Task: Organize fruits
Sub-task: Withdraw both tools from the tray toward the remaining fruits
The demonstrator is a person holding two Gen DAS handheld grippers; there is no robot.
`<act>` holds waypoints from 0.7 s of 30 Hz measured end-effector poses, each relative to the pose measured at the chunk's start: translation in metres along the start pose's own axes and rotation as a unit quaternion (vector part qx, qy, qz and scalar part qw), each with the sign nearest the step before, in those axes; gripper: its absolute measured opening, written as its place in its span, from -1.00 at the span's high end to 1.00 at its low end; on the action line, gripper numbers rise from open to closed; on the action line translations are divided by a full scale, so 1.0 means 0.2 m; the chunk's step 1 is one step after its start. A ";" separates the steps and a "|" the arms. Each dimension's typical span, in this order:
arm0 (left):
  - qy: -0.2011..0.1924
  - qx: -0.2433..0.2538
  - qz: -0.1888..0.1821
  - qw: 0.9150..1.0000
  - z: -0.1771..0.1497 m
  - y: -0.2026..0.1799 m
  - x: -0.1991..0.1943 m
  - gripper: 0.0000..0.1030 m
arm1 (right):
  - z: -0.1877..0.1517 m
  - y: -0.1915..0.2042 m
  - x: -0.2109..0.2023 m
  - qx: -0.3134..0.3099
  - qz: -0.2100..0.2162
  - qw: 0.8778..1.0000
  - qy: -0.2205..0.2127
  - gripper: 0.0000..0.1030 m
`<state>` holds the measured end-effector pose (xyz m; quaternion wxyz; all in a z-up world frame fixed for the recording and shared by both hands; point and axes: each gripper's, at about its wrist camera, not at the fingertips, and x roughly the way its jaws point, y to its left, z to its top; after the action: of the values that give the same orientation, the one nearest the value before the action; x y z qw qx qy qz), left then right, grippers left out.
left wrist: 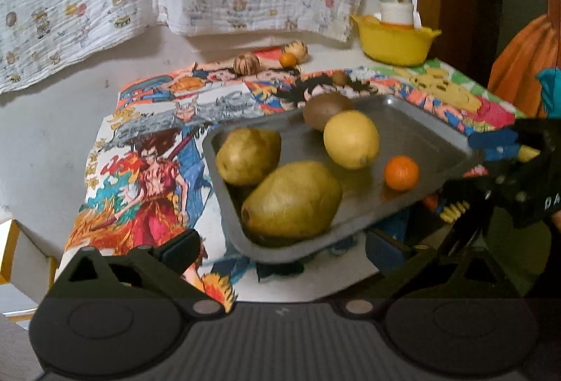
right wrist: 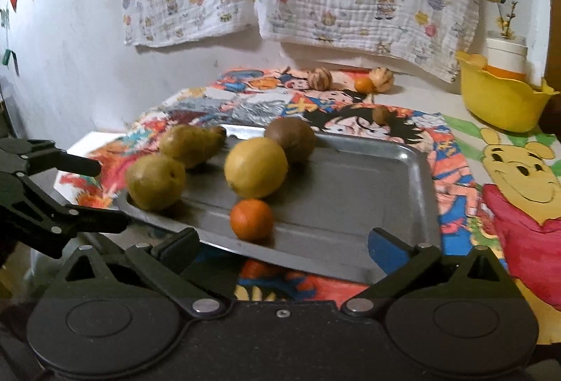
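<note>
A grey metal tray (left wrist: pixel 413 121) (right wrist: pixel 350 205) sits on the cartoon-print table. It holds two pears (left wrist: pixel 291 200) (left wrist: pixel 247 156), a yellow lemon (left wrist: pixel 350 139) (right wrist: pixel 256 167), a brown kiwi (left wrist: pixel 326 109) (right wrist: pixel 291 137) and a small orange (left wrist: pixel 401 172) (right wrist: pixel 251 219). In the right wrist view the pears (right wrist: pixel 156 181) (right wrist: pixel 189 144) lie at the tray's left end. My left gripper (left wrist: pixel 280 246) is open at the tray's near corner. My right gripper (right wrist: pixel 284 246) is open at the tray's near rim, and it shows at the right of the left wrist view (left wrist: pixel 505 153).
At the back of the table lie two striped round fruits (right wrist: pixel 319 78) (right wrist: pixel 382 76), a small orange (right wrist: pixel 364 84) and a small kiwi (right wrist: pixel 380 114). A yellow bowl (right wrist: pixel 501 100) with a white jar stands at the back right. A printed cloth hangs on the wall.
</note>
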<state>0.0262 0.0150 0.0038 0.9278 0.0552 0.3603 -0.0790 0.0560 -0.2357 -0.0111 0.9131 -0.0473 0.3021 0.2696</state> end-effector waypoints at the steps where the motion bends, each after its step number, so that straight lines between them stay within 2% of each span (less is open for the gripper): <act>1: 0.006 0.002 0.002 1.000 -0.01 0.00 0.00 -0.99 | 0.00 -0.01 0.00 -0.001 -0.004 1.000 0.004 -0.99; 10: 0.041 0.008 0.024 0.999 -0.01 0.06 0.02 -0.99 | -0.01 -0.06 -0.01 0.002 -0.032 0.999 0.015 -0.99; 21: 0.046 0.022 0.061 0.997 0.13 0.22 -0.03 -0.99 | 0.10 -0.11 0.01 -0.011 -0.050 0.999 0.007 -0.99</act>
<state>0.0473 0.0541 0.0298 0.9118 0.1010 0.3971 -0.0277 0.0799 -0.2491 0.0022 0.9227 -0.0745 0.3031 0.2261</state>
